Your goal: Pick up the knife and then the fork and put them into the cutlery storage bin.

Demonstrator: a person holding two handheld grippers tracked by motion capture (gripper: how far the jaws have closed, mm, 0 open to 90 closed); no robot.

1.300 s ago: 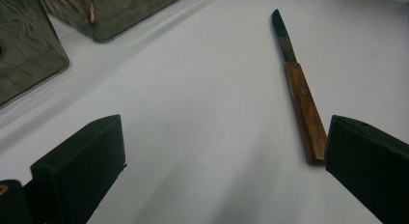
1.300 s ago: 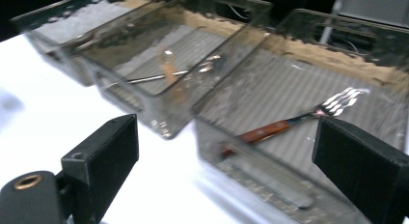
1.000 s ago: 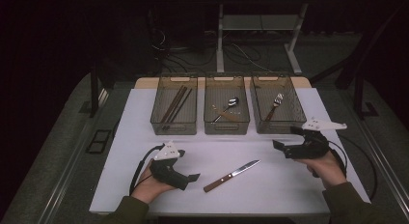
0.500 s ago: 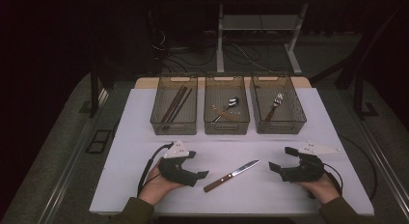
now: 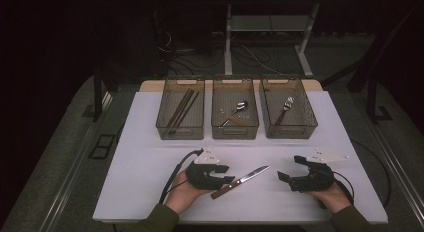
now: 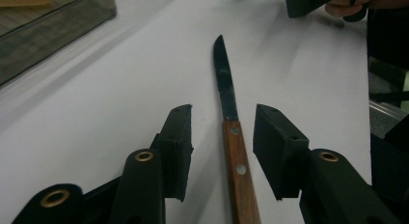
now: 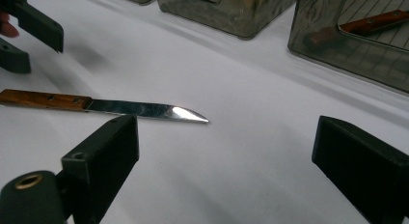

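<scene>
A knife (image 5: 241,181) with a wooden handle and steel blade lies flat on the white tabletop (image 5: 145,162), blade pointing up and right. My left gripper (image 5: 227,176) straddles the handle (image 6: 237,159). Its jaws have just been closing, but a gap remains on each side and the pads (image 6: 177,137) do not touch the wood. My right gripper (image 5: 290,168) rests low at the right, jaws wide open with nothing between them. In the right gripper view the knife (image 7: 111,107) lies ahead and to the left of my right gripper (image 7: 224,137).
Three mesh trays stand in a row at the back. The left tray (image 5: 161,123) holds chopsticks, the middle tray (image 5: 235,134) a spoon, the right tray (image 5: 313,116) a fork. The table's front edge runs just below both hands.
My left gripper slid right until its jaws bracket the knife handle, and the jaws narrowed. My right gripper sank toward the table, then stayed put.
</scene>
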